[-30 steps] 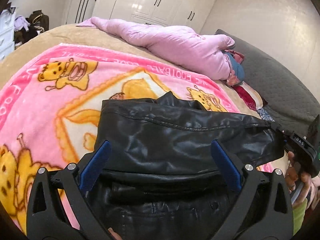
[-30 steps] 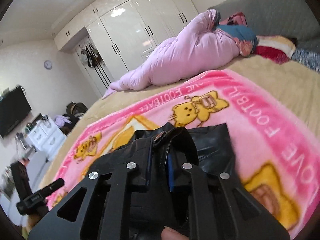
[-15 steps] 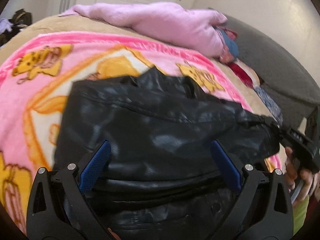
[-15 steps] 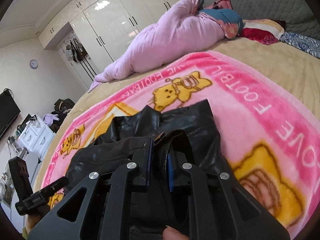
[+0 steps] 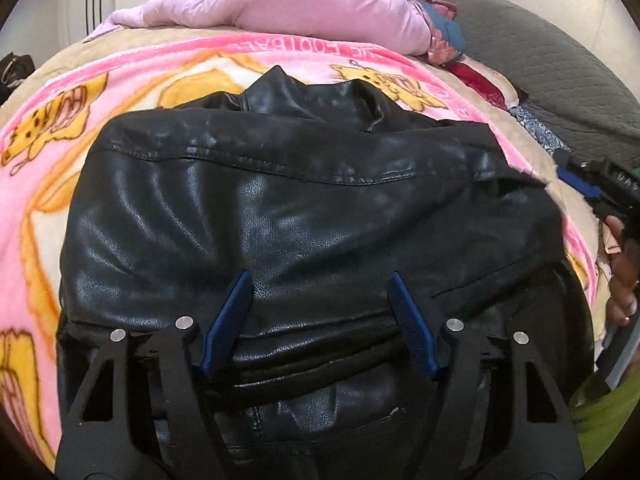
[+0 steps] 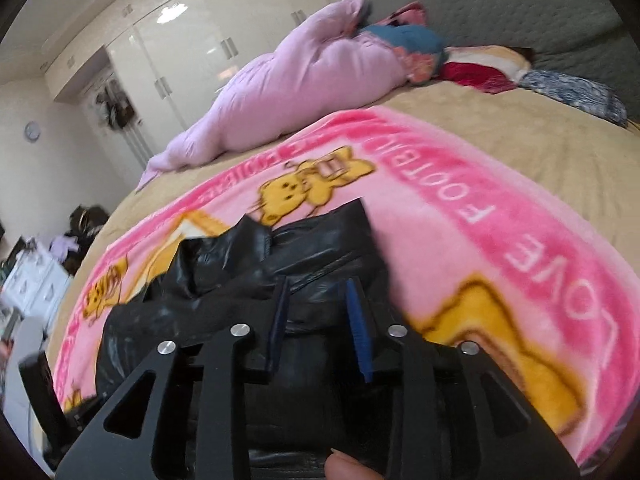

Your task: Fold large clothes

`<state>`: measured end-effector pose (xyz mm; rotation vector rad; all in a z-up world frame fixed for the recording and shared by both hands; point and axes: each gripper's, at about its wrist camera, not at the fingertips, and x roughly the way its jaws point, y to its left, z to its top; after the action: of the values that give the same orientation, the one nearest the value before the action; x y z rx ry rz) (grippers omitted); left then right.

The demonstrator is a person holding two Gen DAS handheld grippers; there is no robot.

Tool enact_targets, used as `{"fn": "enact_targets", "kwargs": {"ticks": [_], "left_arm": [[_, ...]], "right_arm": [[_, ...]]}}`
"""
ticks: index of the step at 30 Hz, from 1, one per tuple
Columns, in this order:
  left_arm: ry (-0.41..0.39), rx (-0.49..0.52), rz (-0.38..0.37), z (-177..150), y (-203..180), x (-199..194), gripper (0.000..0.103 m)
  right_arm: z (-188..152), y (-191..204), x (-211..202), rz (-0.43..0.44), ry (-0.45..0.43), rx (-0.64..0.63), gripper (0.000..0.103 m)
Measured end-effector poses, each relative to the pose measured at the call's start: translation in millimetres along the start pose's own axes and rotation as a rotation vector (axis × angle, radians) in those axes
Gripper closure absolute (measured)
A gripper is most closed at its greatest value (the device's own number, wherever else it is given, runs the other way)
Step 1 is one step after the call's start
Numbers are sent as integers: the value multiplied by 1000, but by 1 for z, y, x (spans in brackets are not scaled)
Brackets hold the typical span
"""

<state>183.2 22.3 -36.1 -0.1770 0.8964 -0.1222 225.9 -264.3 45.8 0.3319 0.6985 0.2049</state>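
- The pink blanket (image 5: 48, 184) covers the bed, with a lilac quilt (image 5: 288, 4) at 12 o'clock.
- The black jacket (image 5: 304, 216) lies folded on the blanket.
- The left gripper (image 5: 320, 280), at 6 o'clock, has its fingers apart over the jacket.
- The right gripper (image 6: 318, 288) has its fingers a little apart and holds nothing.
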Motion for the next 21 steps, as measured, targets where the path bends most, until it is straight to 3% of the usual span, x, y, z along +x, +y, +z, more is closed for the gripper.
{"fn": "enact_targets", "kwargs": {"ticks": [3, 13, 18, 21], "left_arm": [[-3, 1, 1, -2, 0, 0, 41], [-13, -6, -7, -6, 3, -1, 41], [-18, -22, -26, -8, 5, -3, 41], [-18, -27, -36, -9, 6, -2, 41]], "right_arm": [[-3, -1, -6, 24, -7, 8, 71], [-8, 56, 23, 72, 83, -181, 67], [-14, 53, 64, -26, 224, -182, 68], [-27, 36, 85, -21, 303, -146, 69]]}}
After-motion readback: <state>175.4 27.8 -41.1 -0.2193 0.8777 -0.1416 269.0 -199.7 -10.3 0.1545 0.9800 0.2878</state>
